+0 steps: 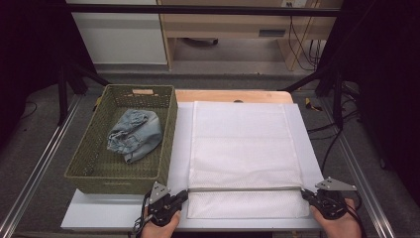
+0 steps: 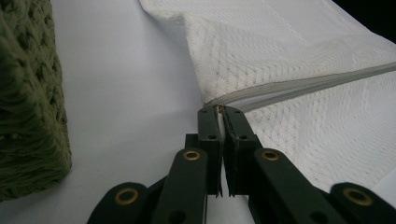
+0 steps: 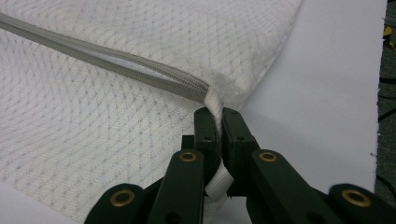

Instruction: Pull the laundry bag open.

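- While both grippers hold the near zipper line, the flat white tabletop (image 1: 181,124) fills the middle of the high view; bare strips show at the bag's left, its right, and along the bottom edge near the hands.
- Lying flat at centre and centre-right of that view, the large white mesh zippered laundry bag (image 1: 245,148) has its grey zipper (image 1: 245,189) running across low in the frame.
- At left of the frame stands the olive-green woven rectangular basket (image 1: 166,129), just beside the bag's left edge, so room on that side is tight.
- Inside the basket lies a crumpled light-blue denim garment (image 1: 134,135), untouched.
- At bottom left of centre, the left gripper (image 2: 219,110) has its jaws pressed together on the small metal zipper pull at the zipper's left end.
- At bottom right, the right gripper (image 3: 215,112) pinches a white fabric tab at the zipper's right end, with the tab's tail showing between the jaws lower down.
- Judged step: opening the bag, one end anchored and the pull gripped; the zipper already gapes slightly near the right end.
- Next move, as I judge it: draw the pull along the zipper toward the right of the frame while the right gripper keeps the fabric taut; that path looks free.
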The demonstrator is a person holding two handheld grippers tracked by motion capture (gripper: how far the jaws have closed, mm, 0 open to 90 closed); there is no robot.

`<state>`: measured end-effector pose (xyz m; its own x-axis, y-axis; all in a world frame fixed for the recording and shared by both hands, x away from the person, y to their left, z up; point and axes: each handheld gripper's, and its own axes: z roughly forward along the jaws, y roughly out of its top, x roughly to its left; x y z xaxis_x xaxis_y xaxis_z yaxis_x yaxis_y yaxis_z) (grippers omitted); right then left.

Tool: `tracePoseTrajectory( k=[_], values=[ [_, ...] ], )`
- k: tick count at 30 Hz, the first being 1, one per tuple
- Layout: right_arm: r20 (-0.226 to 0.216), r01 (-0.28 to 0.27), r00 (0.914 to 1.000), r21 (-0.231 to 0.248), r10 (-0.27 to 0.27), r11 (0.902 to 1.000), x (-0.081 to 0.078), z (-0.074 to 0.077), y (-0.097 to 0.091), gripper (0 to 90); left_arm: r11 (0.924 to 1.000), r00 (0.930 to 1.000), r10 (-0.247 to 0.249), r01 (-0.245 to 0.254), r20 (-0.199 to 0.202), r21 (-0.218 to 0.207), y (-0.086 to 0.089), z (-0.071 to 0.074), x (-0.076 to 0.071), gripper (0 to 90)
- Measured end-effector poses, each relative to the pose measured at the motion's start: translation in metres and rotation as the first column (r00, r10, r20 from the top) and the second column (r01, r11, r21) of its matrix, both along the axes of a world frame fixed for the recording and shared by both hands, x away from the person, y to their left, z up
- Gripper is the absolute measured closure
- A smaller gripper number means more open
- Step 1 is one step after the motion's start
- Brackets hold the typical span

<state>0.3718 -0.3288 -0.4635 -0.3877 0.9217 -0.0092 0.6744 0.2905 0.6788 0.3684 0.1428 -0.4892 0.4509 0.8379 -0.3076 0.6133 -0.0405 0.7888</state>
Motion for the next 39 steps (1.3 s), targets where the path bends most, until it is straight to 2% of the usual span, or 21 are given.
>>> tracePoseTrajectory(
  k=[5,7,10,13,17,20,22,25,26,28,30,33,34,36,37,39],
  values=[
    [-0.009,-0.002,1.0,0.005,0.002,1.0,0.0,-0.002,0.0,85.6,1.0,0.9999,0.001,-0.001,0.012,0.001,-0.001,-0.001,0.0,85.9],
    [-0.013,0.003,0.9999,0.013,-0.003,0.9999,0.001,-0.003,0.001,80.6,0.9999,0.9995,-0.014,0.013,0.029,0.009,-0.003,0.0,0.0,81.6],
    [0.047,0.002,0.9989,0.01,-0.003,0.9999,0.0,-0.001,0.001,69.3,0.9995,0.9989,-0.023,0.022,0.041,0.023,-0.008,0.002,-0.003,75.9],
    [0.091,0.001,0.9958,-0.001,0.0,1.0,-0.001,0.001,0.003,63.2,0.9984,0.9978,-0.037,0.035,0.054,0.044,-0.013,0.006,-0.006,73.6],
    [0.105,0.016,0.9943,-0.003,-0.015,0.9999,-0.001,0.002,0.003,59.3,0.9973,0.9964,-0.042,0.037,0.074,0.063,-0.018,0.014,-0.009,72.2],
    [0.115,0.015,0.9933,-0.004,-0.014,0.9999,0.0,0.002,0.002,56.8,0.9963,0.9948,-0.067,0.063,0.077,0.059,-0.024,0.015,-0.01,71.7],
    [0.122,0.018,0.9924,0.002,-0.018,0.9998,-0.001,0.003,0.004,55.6,0.9947,0.9929,-0.098,0.095,0.067,0.039,-0.03,0.011,-0.008,70.9],
    [0.136,0.001,0.9907,0.008,-0.002,1.0,-0.002,0.006,0.008,52.2,0.9905,0.9891,-0.136,0.137,0.057,-0.014,-0.038,0.005,-0.003,69.1],
    [0.146,-0.008,0.9892,0.003,0.007,1.0,-0.002,0.007,0.01,50.6,0.9895,0.9876,-0.143,0.144,0.064,-0.011,-0.04,0.004,-0.002,68.6],
    [0.178,-0.022,0.9839,-0.003,0.022,0.9998,-0.003,0.01,0.014,45.2,0.9852,0.9824,-0.171,0.172,0.075,-0.002,-0.044,0.006,-0.001,67.7],
    [0.216,-0.042,0.9754,-0.003,0.042,0.9991,-0.005,0.014,0.019,40.6,0.977,0.9734,-0.211,0.213,0.089,-0.009,-0.048,0.011,0.001,64.6],
    [0.258,-0.067,0.9635,-0.03,0.072,0.9973,-0.005,0.017,0.027,31.2,0.9663,0.9588,-0.255,0.257,0.124,-0.001,-0.055,0.029,0.006,54.9],
    [0.259,-0.065,0.9632,-0.034,0.072,0.9973,-0.005,0.018,0.03,28.8,0.962,0.9527,-0.27,0.273,0.139,-0.001,-0.057,0.037,0.008,51.8],
    [0.264,-0.073,0.961,-0.038,0.081,0.9966,-0.004,0.019,0.033,26.0,0.9528,0.9421,-0.291,0.301,0.167,-0.04,-0.06,0.055,0.015,45.7],
    [0.265,-0.076,0.9609,-0.035,0.082,0.9965,-0.004,0.019,0.034,24.7,0.9502,0.9391,-0.295,0.308,0.176,-0.048,-0.061,0.061,0.018,42.2],
    [0.263,-0.084,0.9608,-0.032,0.089,0.996,-0.003,0.019,0.035,21.7,0.9494,0.9341,-0.3,0.312,0.194,-0.035,-0.062,0.075,0.025,36.2]
  ],
)
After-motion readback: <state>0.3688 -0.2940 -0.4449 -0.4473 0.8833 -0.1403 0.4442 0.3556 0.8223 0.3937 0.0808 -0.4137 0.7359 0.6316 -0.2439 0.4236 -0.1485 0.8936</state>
